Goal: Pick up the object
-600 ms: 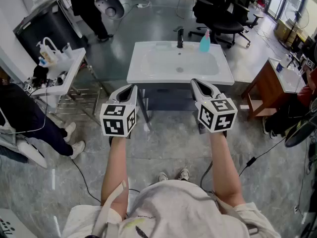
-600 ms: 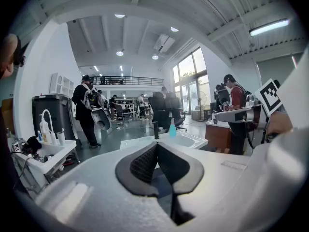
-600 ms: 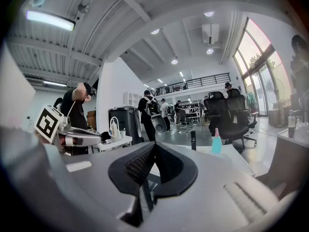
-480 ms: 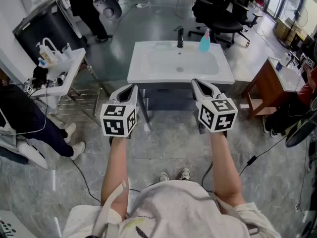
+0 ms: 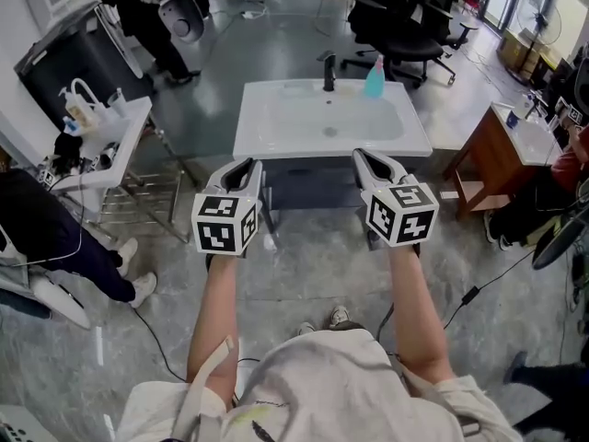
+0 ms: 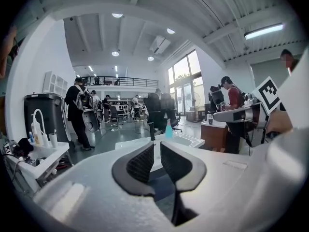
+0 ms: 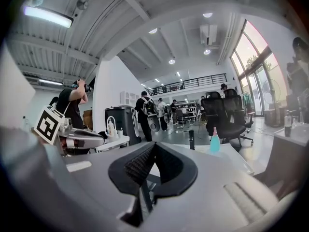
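A blue spray bottle (image 5: 374, 78) stands at the back right of a white sink (image 5: 276, 142), next to a black faucet (image 5: 329, 70). The bottle also shows far ahead in the left gripper view (image 6: 168, 129) and in the right gripper view (image 7: 214, 142). My left gripper (image 5: 241, 166) hangs in the air before the sink's front edge, its pads a narrow slit apart (image 6: 157, 146) with nothing between them. My right gripper (image 5: 370, 157) floats level beside it, also short of the sink. Its pads meet at the tips (image 7: 154, 146) and hold nothing.
A white side table (image 5: 129, 141) with bottles stands left of the sink, and a seated person (image 5: 46, 238) is beside it. A wooden cabinet (image 5: 488, 159) stands at the right. Black office chairs (image 5: 405, 26) are behind the sink. A cable (image 5: 479, 293) crosses the floor.
The head view has shifted a little, so the sink and room sit slightly left and nearer. Both grippers keep their posture side by side before the sink.
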### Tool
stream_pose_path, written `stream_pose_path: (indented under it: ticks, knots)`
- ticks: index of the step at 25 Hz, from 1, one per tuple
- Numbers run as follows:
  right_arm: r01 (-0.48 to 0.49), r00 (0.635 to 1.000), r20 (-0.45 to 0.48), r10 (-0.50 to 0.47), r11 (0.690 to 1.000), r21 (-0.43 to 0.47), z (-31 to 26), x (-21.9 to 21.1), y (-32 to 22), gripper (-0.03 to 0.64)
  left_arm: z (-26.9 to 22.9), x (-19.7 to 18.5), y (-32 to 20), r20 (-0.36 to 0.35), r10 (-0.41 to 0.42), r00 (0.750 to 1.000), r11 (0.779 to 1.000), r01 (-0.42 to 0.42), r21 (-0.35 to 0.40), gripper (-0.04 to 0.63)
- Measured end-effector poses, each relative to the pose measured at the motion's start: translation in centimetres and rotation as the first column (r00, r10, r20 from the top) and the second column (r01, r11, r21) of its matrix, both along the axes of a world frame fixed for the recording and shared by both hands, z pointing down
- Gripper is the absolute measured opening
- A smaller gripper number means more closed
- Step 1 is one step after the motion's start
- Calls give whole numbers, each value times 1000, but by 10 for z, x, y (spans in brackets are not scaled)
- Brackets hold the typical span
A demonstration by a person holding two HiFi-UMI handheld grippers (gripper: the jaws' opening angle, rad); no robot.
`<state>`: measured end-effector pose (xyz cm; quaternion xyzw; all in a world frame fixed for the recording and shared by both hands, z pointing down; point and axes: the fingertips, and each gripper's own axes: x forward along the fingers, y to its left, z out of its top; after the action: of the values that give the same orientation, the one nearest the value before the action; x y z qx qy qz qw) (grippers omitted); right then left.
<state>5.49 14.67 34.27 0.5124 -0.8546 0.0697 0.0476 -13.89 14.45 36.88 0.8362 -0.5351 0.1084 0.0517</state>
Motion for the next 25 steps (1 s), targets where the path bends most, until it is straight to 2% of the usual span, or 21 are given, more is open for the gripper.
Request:
stream_pose_path:
  ticks: [12,15,25]
  knots:
    - [-1,1000,2,1,1000,3,3,-5,-27,3,2,-1,-32,-14,5,1000,1000,-5,2,132]
    - [4,1000,5,-4,1000,5,5,-5,-38,3,3,-5,-43,-13,-10,1000,1000,10,8,133]
    - [27,1000,13,-27,1000,-1,13,6,-106,3,9,2,-109,-3,-41,999,999,41,-2,167]
